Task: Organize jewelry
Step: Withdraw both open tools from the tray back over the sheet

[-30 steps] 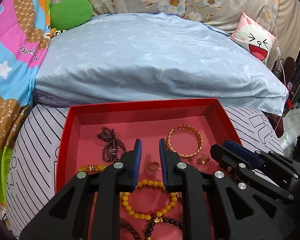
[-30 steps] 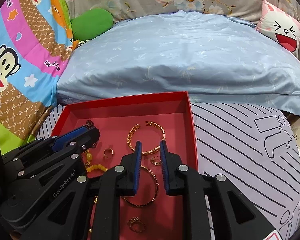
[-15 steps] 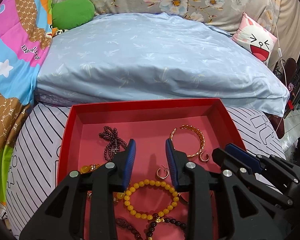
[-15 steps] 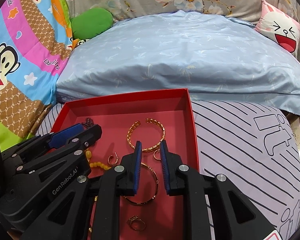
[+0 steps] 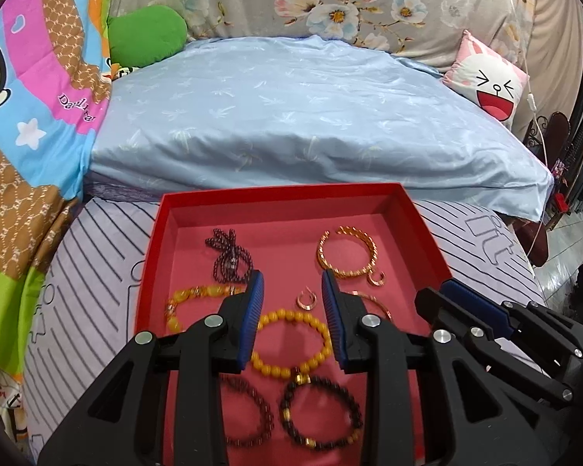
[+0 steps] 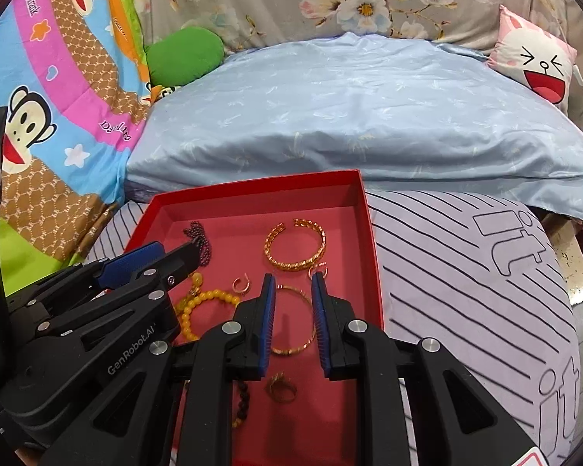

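Rose-gold ring [image 5: 306, 298] is lying released in red box [image 5: 276, 198]; left gripper [image 5: 291, 312], just opened, is holding nothing.

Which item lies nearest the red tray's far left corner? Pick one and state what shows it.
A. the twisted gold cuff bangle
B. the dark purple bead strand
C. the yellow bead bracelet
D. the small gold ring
B: the dark purple bead strand lies bunched toward the far left corner of the red tray, while the twisted gold cuff bangle sits far right.

hidden: dark bead bracelet [image 5: 248, 411] – left half | blurred: beaded bracelet [image 5: 320, 411]
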`<state>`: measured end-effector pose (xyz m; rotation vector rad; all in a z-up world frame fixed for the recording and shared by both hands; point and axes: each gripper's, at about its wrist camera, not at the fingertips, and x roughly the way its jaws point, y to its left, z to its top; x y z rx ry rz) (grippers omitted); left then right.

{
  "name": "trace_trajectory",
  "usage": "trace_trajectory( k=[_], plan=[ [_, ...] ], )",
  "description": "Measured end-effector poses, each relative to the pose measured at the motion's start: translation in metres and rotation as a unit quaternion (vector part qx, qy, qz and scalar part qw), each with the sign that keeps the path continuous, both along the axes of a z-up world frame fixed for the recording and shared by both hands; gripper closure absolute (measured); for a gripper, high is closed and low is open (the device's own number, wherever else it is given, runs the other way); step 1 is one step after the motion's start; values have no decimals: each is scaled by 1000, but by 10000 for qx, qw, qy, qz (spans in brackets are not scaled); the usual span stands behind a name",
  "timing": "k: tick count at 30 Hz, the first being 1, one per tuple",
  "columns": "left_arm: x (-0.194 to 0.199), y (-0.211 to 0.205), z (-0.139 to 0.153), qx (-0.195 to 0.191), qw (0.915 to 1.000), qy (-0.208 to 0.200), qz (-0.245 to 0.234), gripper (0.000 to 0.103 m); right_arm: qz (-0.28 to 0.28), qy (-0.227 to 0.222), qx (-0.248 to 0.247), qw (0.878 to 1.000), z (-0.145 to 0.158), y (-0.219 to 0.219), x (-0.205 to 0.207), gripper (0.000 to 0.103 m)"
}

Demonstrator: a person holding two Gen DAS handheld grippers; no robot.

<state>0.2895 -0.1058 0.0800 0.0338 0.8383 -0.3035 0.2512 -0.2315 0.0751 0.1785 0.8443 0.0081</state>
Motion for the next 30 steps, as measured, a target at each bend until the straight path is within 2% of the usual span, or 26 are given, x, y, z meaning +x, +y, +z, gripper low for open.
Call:
trace_trajectory(
  k=[10,12,18,30],
  plan=[
    [-46,8,10,174,9998,-82,24,68,-54,-54,-150,9999,12,9,-45,81],
    [-53,12,9,175,9998,-46,48,67,-91,-54,-175,9998,11,9,-52,74],
    [-69,21,3,250,9995,32,177,58,-217,-17,-235,9995,5,9,-71,58],
    [-88,41,-10,350,9976,189,575,29,-427,-1,-393,9983,-5,7,-93,32]
  ],
)
